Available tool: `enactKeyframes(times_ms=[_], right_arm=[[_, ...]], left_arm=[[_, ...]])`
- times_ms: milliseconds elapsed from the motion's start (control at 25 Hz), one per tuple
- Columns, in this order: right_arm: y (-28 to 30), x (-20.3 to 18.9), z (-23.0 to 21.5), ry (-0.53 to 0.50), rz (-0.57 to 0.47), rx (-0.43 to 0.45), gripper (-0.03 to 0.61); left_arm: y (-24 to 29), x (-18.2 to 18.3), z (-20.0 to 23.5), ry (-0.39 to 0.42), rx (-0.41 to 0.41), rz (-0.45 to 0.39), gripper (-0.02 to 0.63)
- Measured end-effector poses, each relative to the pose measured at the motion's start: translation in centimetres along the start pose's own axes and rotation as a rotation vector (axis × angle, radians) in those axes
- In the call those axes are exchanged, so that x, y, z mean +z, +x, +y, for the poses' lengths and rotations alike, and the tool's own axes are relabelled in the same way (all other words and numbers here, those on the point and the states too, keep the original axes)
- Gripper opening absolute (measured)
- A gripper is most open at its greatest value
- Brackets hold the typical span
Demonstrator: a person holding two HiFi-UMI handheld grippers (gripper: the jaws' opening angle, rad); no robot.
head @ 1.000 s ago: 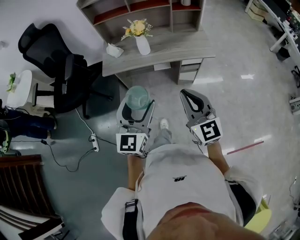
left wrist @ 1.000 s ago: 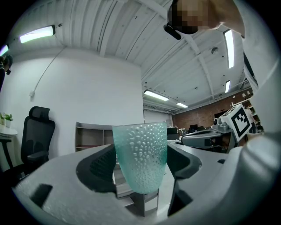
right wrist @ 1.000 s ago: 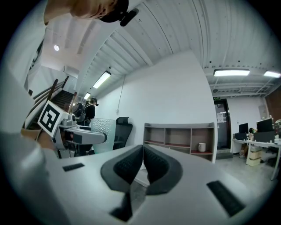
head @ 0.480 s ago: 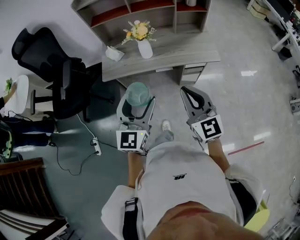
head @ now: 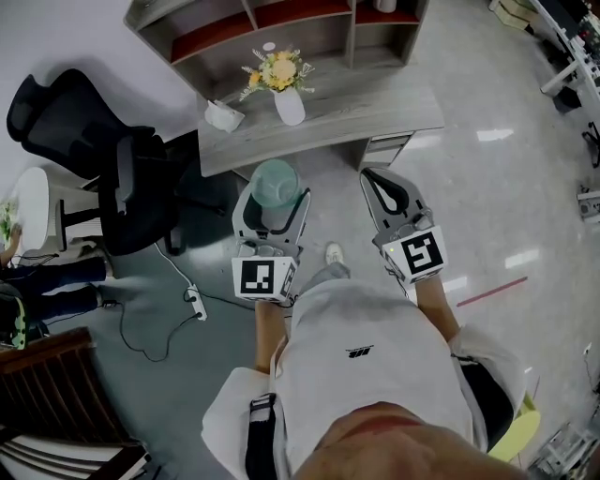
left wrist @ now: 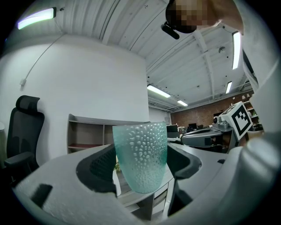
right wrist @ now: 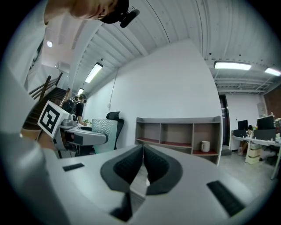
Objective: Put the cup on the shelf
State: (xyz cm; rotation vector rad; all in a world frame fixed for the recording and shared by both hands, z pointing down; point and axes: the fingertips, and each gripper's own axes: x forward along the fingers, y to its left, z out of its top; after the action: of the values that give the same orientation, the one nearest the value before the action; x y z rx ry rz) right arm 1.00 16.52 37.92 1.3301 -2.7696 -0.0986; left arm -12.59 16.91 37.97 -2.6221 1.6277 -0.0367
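Observation:
A pale green dimpled cup [head: 275, 185] [left wrist: 141, 161] stands upright between the jaws of my left gripper [head: 273, 199] [left wrist: 141, 165], which is shut on it and held in the air in front of the desk. My right gripper [head: 381, 192] [right wrist: 142, 169] hangs beside it, jaws pressed together with nothing between them. The grey shelf unit [head: 281, 23] [right wrist: 178, 138] with red-lined compartments stands at the back of the desk, ahead of both grippers. A white mug [right wrist: 205, 146] [head: 386, 5] sits in its right compartment.
The grey desk [head: 375, 98] carries a white vase of yellow flowers [head: 284, 89] and a small white dish [head: 223, 116]. A black office chair [head: 94, 159] stands to the left. A power strip and cable [head: 192, 302] lie on the floor. A drawer unit [head: 384, 146] sits under the desk.
The desk and shelf have shifted lower and nearer in the head view as the person steps towards them. Both grippers keep their pose; the left one still holds the cup.

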Motion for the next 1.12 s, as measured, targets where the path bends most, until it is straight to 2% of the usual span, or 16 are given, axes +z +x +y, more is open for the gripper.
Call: enactKeyframes(times_ms=[520, 920, 1120], right_arm=[[6.4, -0.4, -1.5, -0.004, 0.017, -0.037, 0.028], [9.0, -0.7, -3.0, -0.013, 0.019, -0.048, 0.028], [11.3, -1.0, -4.4, -0.005, 0.010, -0.035, 0.028]], left_arm=[[5.5, -0.6, 5.0, 0.008, -0.040, -0.008, 0.373], [8.8, -1.1, 6.2, 0.008, -0.069, -0.011, 0.373], [11.0, -1.3, 7.3, 0.011, -0.055, -0.010, 0.373]])
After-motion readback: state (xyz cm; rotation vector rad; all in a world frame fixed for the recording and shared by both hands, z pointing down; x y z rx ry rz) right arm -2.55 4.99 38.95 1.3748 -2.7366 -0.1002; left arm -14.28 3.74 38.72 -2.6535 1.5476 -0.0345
